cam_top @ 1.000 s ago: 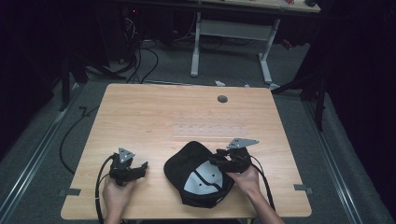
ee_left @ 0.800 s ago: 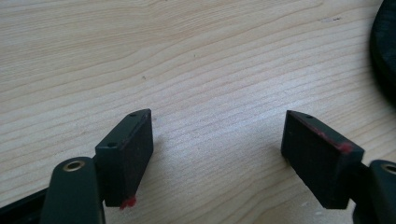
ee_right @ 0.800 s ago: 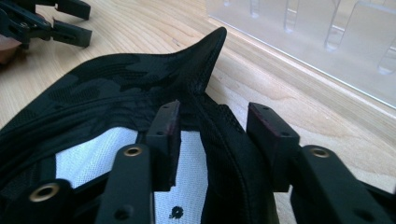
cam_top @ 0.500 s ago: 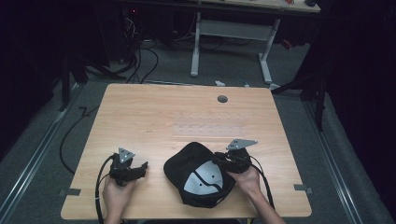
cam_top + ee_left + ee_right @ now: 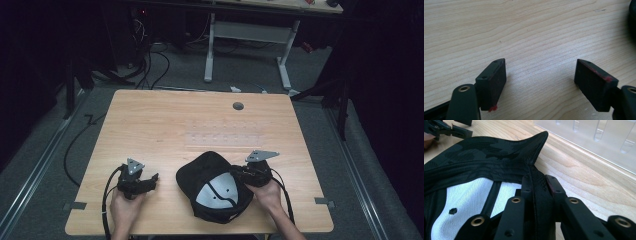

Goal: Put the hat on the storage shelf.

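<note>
Black cap: a dark fabric cap [image 5: 212,186] lies upside down on the near middle of the counter, its white mesh lining facing up, between the 2 hands.
Cap edge: in the right gripper view the black rim of the cap [image 5: 499,157] is pinched up into a raised ridge that runs straight into the jaws.
Right claw: the right claw [image 5: 239,175] has just been closing and now stands clenched on the cap's rim, with the fabric pressed between its 2 pads [image 5: 552,185]; it sits at the cap's right side, touching it.
Right hand: the right hand [image 5: 267,192] holds that claw from the near edge of the counter, the grey 3-cornered plate [image 5: 261,155] on top and a cable trailing back toward the person.
Left claw: the left claw [image 5: 152,178] rests on the counter just left of the cap, apart from it, its jaws released and spread wide with bare wood between them; red marks show on the pad edges [image 5: 495,80].
Left hand: the left hand [image 5: 125,205] grips its tool near the front left of the counter.
Clear rack: a see-through plastic piece [image 5: 596,137] with upright slots lies flat on the counter beyond the cap, near the middle.
Counter: light wood with visible grain [image 5: 165,125], with a round grey grommet [image 5: 238,106] near its far edge.
Floor: grey, with black cables [image 5: 150,60] behind the counter.
</note>
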`<move>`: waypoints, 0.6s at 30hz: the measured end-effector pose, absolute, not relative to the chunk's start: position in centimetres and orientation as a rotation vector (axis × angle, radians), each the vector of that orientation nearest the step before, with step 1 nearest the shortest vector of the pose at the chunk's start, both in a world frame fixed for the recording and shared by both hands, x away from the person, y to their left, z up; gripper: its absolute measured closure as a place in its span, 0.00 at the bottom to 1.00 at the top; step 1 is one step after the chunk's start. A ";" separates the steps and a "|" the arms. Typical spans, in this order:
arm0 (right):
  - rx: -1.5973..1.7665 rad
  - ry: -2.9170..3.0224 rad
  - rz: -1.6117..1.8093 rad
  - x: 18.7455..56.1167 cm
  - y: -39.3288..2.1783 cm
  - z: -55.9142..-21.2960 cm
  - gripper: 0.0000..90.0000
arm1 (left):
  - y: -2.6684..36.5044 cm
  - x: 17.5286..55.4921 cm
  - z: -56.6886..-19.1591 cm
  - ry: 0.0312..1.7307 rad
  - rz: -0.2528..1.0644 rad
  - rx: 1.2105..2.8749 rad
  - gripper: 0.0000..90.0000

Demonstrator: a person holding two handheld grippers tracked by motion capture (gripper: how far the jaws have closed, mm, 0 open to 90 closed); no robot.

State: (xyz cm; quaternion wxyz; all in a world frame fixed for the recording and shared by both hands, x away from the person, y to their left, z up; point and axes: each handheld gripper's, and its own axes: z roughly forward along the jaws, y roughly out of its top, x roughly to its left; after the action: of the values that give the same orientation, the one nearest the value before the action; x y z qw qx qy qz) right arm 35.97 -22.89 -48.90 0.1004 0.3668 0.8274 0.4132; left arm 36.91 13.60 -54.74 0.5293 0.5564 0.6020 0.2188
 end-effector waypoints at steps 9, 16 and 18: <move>1.076 2.437 1.234 35.6 -23.5 -48.5 0.90 | 13.6 36.9 -54.7 1.436 0.520 1.330 0.28; 1.101 2.408 1.278 35.3 -24.5 -47.8 0.90 | 13.5 36.9 -54.8 1.433 0.520 1.336 0.27; 1.110 2.400 1.283 35.3 -24.9 -47.6 0.90 | 13.5 36.9 -54.8 1.431 0.519 1.337 0.27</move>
State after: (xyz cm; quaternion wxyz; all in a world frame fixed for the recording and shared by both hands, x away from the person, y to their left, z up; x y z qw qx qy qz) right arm 35.27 -24.85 -47.60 0.1009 0.3758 0.8124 0.4343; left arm 36.91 13.54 -54.76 0.5292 0.5599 0.5994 0.2171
